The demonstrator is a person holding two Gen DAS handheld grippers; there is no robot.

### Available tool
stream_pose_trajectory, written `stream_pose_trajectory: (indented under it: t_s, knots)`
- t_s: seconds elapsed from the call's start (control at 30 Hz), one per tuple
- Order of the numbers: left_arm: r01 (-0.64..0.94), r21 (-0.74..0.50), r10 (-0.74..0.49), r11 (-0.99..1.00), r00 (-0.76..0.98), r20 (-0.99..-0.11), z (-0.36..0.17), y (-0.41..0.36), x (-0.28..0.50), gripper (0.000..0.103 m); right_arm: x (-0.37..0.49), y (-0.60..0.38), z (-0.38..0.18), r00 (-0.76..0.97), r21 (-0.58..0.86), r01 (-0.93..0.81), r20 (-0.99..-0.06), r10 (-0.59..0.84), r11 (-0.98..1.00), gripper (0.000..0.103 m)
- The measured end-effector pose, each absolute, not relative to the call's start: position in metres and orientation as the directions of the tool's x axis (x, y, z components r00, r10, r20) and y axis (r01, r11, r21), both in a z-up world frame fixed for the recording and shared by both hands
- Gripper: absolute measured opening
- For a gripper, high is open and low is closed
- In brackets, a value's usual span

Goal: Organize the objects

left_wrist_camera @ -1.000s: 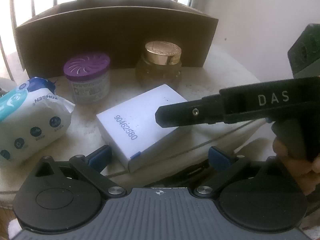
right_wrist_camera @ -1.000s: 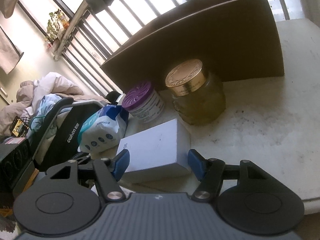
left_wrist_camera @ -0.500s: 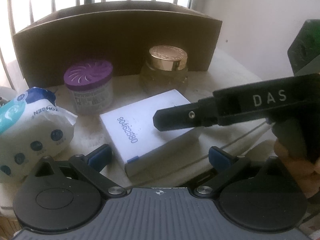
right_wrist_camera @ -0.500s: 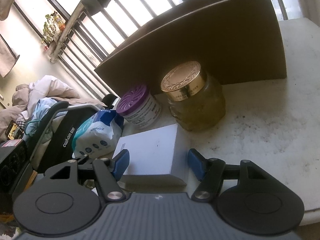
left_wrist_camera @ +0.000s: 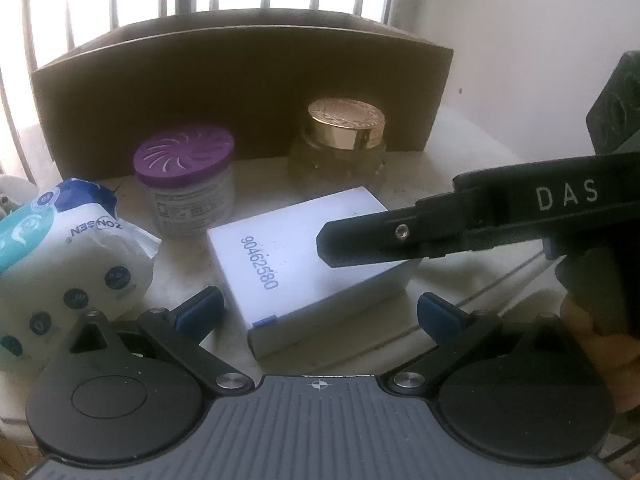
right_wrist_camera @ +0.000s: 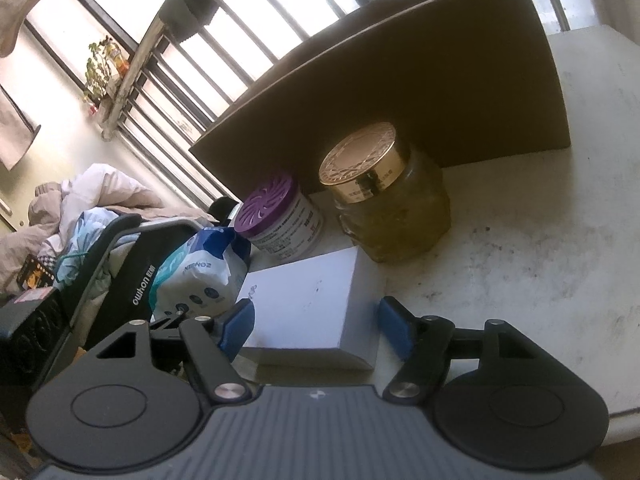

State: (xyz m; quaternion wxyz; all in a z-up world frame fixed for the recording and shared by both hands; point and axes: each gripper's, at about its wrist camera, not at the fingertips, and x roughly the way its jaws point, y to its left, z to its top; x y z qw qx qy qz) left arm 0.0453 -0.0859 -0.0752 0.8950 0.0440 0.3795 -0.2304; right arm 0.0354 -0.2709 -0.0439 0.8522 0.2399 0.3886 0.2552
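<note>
A white box (left_wrist_camera: pixel 304 248) printed with a number lies flat on the pale table (right_wrist_camera: pixel 540 240). My right gripper (right_wrist_camera: pixel 315 326) straddles the box (right_wrist_camera: pixel 308 300) and its jaws are opening; a thin gap shows beside the right pad. In the left wrist view, one black finger (left_wrist_camera: pixel 380 240) of that gripper reaches over the box from the right. My left gripper (left_wrist_camera: pixel 319 314) stands open around the box's near corner without touching it. Behind are a purple-lidded canister (left_wrist_camera: pixel 186 184), a gold-lidded glass jar (left_wrist_camera: pixel 344 136) and a soft wipes pack (left_wrist_camera: pixel 60 256).
A brown cardboard box (left_wrist_camera: pixel 240 88) stands at the back against window bars. A person's hand (left_wrist_camera: pixel 600 340) holds the right gripper's handle. Left of the table are a black chair frame (right_wrist_camera: pixel 120 272) and piled bedding (right_wrist_camera: pixel 80 200).
The right gripper's pads have spread a little off the white box's sides. The box has settled flat on the table. Both views have barely shifted.
</note>
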Motion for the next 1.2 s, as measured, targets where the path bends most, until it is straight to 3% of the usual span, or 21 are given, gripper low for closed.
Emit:
stream_pose_trajectory:
  t_s: [0.7, 0.9, 1.07, 1.13, 1.2]
  knots:
    - [0.467, -0.150, -0.443, 0.871, 0.617, -0.650, -0.082, -0.081, 0.046, 0.103, 0.033, -0.269, -0.042, 0.571, 0.593, -0.261, -0.541, 0.617, 0.762, 0.073]
    - [0.439, -0.101, -0.390, 0.893, 0.641, -0.662, -0.081, -0.071, 0.038, 0.102, 0.029, -0.271, -0.038, 0.599, 0.556, -0.268, -0.544, 0.588, 0.787, 0.070]
    - [0.415, -0.063, -0.348, 0.908, 0.660, -0.666, -0.081, -0.073, 0.035, 0.095, 0.028, -0.272, -0.040, 0.599, 0.555, -0.265, -0.546, 0.586, 0.788, 0.061]
    - [0.404, -0.048, -0.332, 0.913, 0.671, -0.664, -0.079, -0.073, 0.034, 0.082, 0.030, -0.272, -0.042, 0.590, 0.559, -0.265, -0.551, 0.591, 0.785, 0.059]
    - [0.397, -0.044, -0.324, 0.917, 0.674, -0.663, -0.078, -0.074, 0.033, 0.078, 0.030, -0.271, -0.043, 0.587, 0.563, -0.268, -0.548, 0.596, 0.782, 0.058]
